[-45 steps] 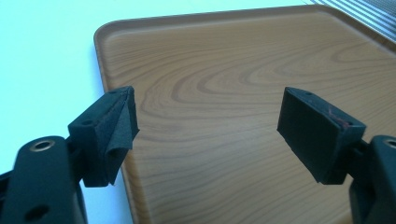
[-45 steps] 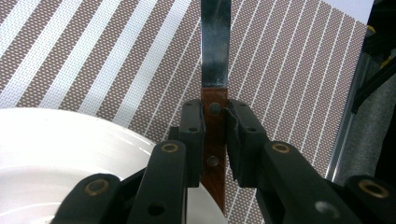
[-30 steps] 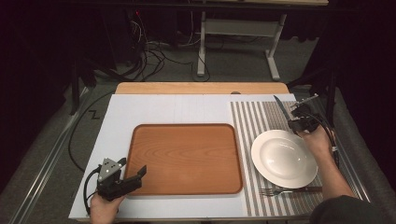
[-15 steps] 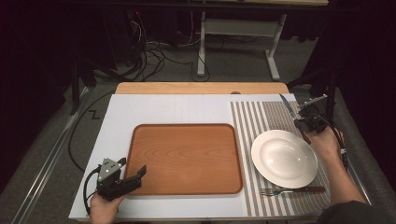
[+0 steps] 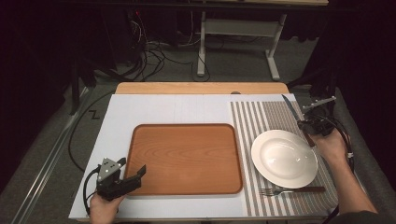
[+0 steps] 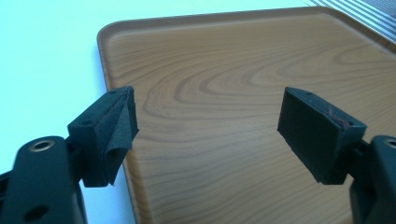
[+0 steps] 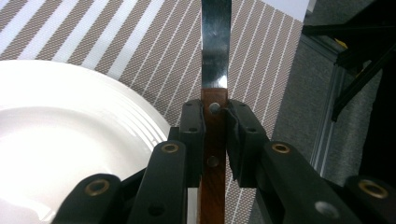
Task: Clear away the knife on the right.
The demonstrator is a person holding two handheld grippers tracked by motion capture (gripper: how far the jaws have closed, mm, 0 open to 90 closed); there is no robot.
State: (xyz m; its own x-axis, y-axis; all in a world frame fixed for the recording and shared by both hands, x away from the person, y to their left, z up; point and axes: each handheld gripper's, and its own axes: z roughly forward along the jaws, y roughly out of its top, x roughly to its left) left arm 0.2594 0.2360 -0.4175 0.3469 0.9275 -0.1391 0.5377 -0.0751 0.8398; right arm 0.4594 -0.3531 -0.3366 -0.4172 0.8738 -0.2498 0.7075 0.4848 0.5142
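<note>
Beside the plate (image 5: 284,158), on its right, the right claw (image 7: 215,122) squeezes the knife (image 7: 215,51) by its handle — blade pointing away, over the striped mat (image 5: 261,116). Left claw (image 6: 208,128) waits wide open — holding nothing.

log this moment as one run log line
right gripper: shut on knife handle, beside plate | left gripper: open over tray corner | fork: on mat

no readable text, no labels, no brand marks, no numbers, no signs on anything
</note>
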